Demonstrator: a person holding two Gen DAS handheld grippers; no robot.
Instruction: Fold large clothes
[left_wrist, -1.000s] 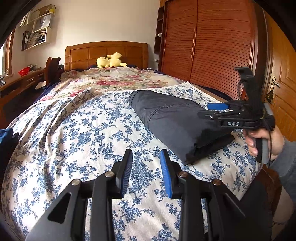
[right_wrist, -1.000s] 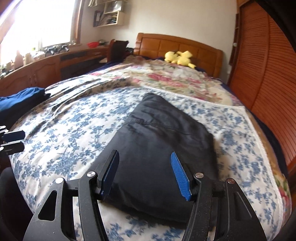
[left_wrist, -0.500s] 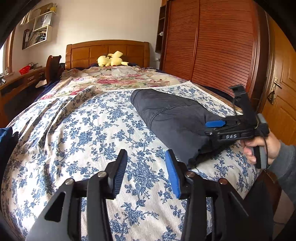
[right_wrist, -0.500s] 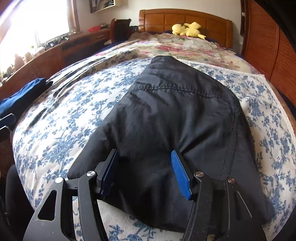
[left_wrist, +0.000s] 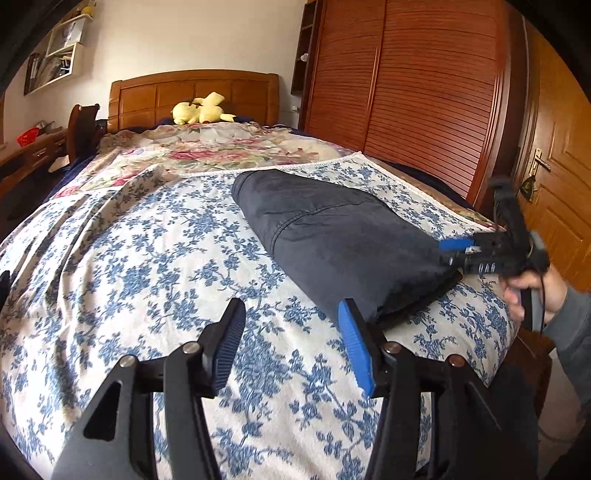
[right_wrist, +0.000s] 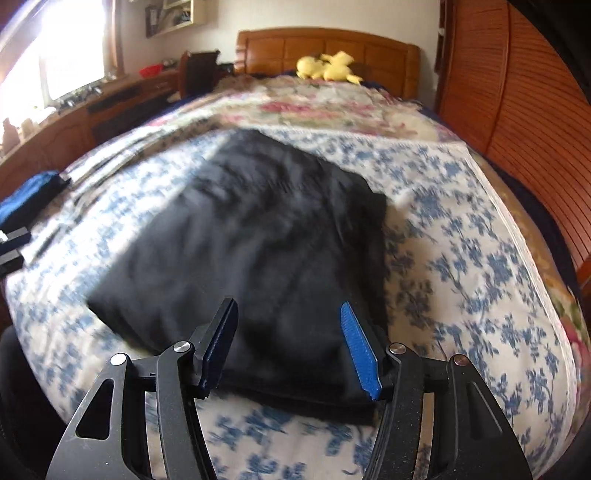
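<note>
In the left wrist view the left gripper (left_wrist: 291, 339) sits at the bottom centre, its jaws opening and about half apart, with only the blue-flowered bedspread (left_wrist: 147, 266) showing between the blue pads; nothing is held. The near corner of the folded dark garment (left_wrist: 332, 236) lies just beyond the right-hand pad. The garment runs from the frame's centre toward the right edge, flat on the bedspread. There the right gripper (left_wrist: 448, 253), held in a hand (left_wrist: 532, 295) with a grey sleeve, reaches its far side, one blue pad above the cloth edge.

In the blurred right wrist view the right gripper (right_wrist: 290, 343) stands about half open over the garment's near edge; whether the pads press on the cloth I cannot tell. Beyond, a yellow plush toy (right_wrist: 327, 66) lies by the wooden headboard (right_wrist: 325, 44) at the top centre.
</note>
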